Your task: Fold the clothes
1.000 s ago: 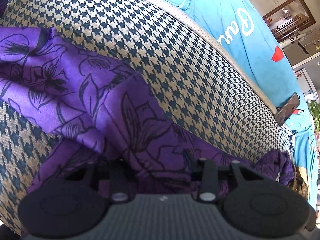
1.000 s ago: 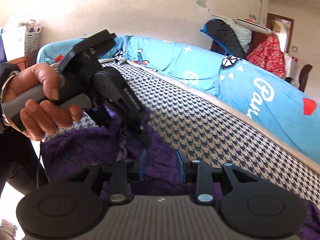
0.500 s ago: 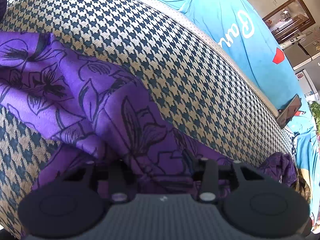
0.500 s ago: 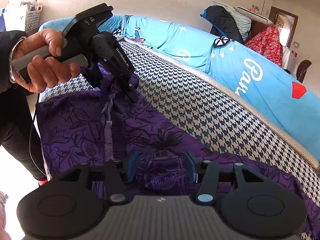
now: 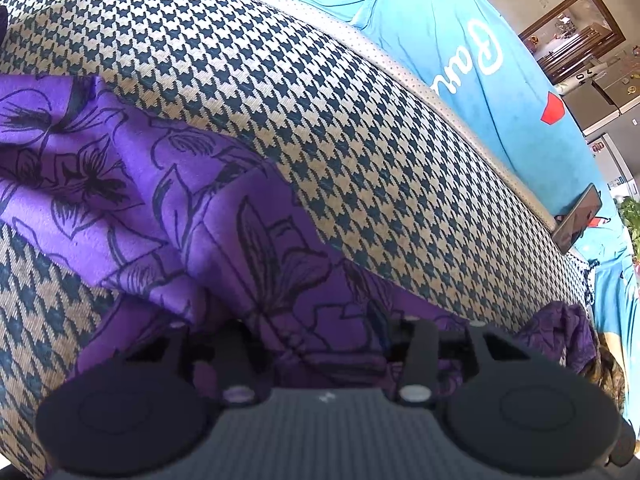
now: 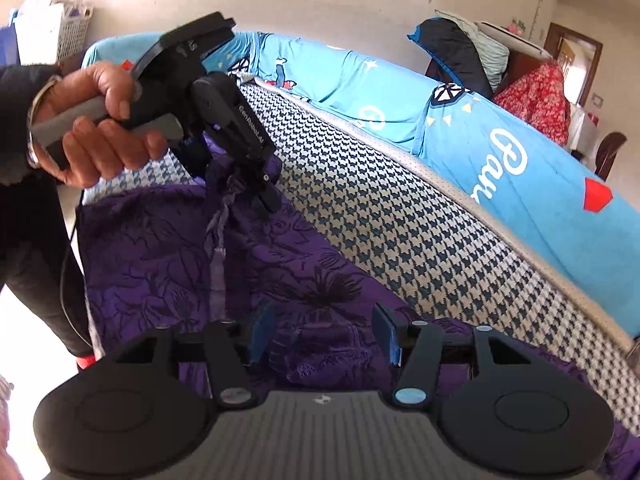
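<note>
Cloth (image 6: 168, 248), purple, lies spread on the houndstooth bed (image 6: 400, 232). Left hand-held gripper (image 6: 244, 184) pinches a bunched edge while easing open; right hand-held gripper (image 6: 324, 338) is opening, pads clear of cloth. Release seems underway; next, regrasp a corner to fold.

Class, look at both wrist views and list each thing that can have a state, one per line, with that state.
Purple floral garment: spread on the houndstooth cover, one bunched part lifted.
Left hand-held gripper: opening, cloth between its fingers.
Right hand-held gripper: opening, fingers apart, nothing gripped.
Phone: lying on the blue sheet.
</note>
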`<action>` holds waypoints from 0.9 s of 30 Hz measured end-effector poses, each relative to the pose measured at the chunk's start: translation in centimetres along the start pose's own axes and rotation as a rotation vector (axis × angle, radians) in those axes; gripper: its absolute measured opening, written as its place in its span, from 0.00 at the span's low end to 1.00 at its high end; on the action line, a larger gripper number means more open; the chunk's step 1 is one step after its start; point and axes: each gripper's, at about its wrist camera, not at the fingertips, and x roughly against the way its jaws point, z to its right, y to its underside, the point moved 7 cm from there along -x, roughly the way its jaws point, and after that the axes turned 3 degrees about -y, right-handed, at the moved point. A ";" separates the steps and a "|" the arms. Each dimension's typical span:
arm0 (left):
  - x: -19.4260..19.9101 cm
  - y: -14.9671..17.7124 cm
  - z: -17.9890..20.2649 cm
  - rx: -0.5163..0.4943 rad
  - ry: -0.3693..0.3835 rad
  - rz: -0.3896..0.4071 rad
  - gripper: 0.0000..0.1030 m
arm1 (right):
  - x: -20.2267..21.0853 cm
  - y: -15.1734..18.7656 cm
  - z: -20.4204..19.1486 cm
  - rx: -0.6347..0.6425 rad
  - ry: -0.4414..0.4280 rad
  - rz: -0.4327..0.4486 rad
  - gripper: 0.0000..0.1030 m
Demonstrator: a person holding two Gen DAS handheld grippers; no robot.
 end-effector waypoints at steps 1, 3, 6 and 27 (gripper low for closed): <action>0.0 0.0 0.0 0.000 0.000 0.000 0.41 | -0.4 0.1 0.2 -0.034 0.000 -0.024 0.52; -0.1 0.1 0.1 0.001 0.000 0.000 0.41 | -1.0 0.4 1.1 -0.187 -0.032 -0.051 0.52; -0.2 0.1 0.2 -0.003 -0.006 0.006 0.41 | -1.8 0.6 1.5 -0.348 -0.079 -0.077 0.52; -0.3 0.6 1.0 -0.061 -0.036 0.041 0.25 | -3.6 3.3 3.7 -0.640 0.068 -0.172 0.08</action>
